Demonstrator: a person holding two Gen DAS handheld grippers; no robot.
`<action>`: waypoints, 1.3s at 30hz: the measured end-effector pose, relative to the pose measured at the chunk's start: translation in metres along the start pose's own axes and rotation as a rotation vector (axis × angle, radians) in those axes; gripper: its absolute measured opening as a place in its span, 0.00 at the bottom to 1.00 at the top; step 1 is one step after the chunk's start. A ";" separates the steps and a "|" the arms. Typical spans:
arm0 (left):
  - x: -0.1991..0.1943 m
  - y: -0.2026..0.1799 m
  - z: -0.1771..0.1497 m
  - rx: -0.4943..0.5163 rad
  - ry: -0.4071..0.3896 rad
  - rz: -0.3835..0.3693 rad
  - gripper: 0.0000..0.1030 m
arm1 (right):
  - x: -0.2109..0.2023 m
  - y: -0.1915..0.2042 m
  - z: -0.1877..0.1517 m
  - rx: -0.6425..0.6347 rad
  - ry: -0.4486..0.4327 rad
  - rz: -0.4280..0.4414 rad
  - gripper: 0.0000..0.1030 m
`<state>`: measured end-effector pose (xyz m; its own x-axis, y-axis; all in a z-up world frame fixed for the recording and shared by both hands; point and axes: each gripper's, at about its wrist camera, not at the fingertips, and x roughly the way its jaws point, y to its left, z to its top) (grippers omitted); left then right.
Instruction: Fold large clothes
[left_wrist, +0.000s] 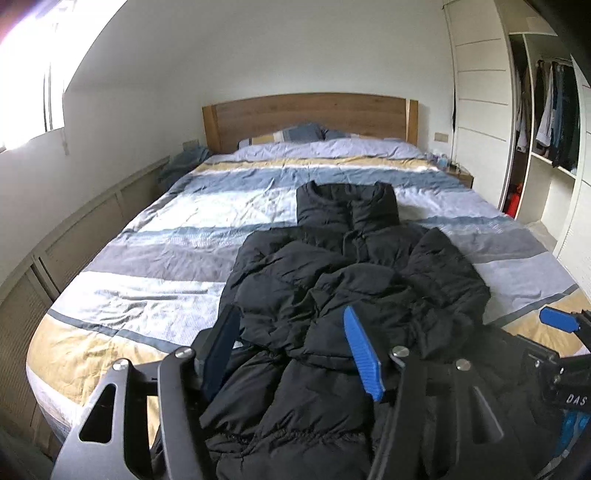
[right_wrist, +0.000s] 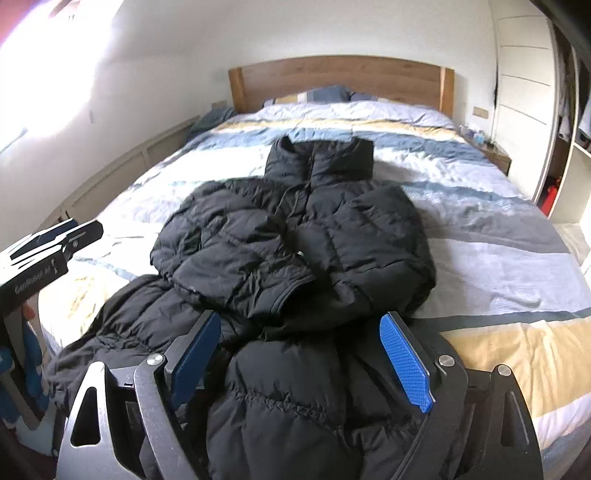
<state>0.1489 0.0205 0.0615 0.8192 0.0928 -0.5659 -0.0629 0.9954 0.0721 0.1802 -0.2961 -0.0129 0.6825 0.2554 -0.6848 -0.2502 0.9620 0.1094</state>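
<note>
A black puffer jacket is lying on the striped duvet of the bed, its collar pointing toward twelve o'clock at the wooden headboard and its hem hanging over the foot of the bed at six o'clock. Both sleeves are lying folded in across the chest, the one from nine o'clock resting on top. The left hand-held gripper is hovering above the lower part of the jacket with its blue pads parted and nothing pinched between them. The right hand-held gripper is likewise standing released, jaws wide, over the hem; the fabric looks to be lying below the pads rather than between them, though the fisheye view makes that hard to judge. An open wardrobe with hanging clothes is showing at two o'clock.
</note>
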 end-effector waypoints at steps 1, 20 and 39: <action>-0.005 -0.001 0.000 -0.001 -0.009 -0.001 0.56 | -0.004 -0.001 0.000 0.003 -0.009 -0.003 0.85; -0.031 -0.002 0.020 0.022 -0.115 0.027 0.56 | -0.040 -0.019 0.019 0.024 -0.123 -0.003 0.88; 0.091 0.073 0.157 -0.027 0.060 0.033 0.70 | 0.008 -0.110 0.121 0.097 -0.167 -0.027 0.93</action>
<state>0.3088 0.0978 0.1444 0.7810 0.1263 -0.6116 -0.1056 0.9919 0.0700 0.2960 -0.3887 0.0567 0.7944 0.2346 -0.5603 -0.1690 0.9714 0.1670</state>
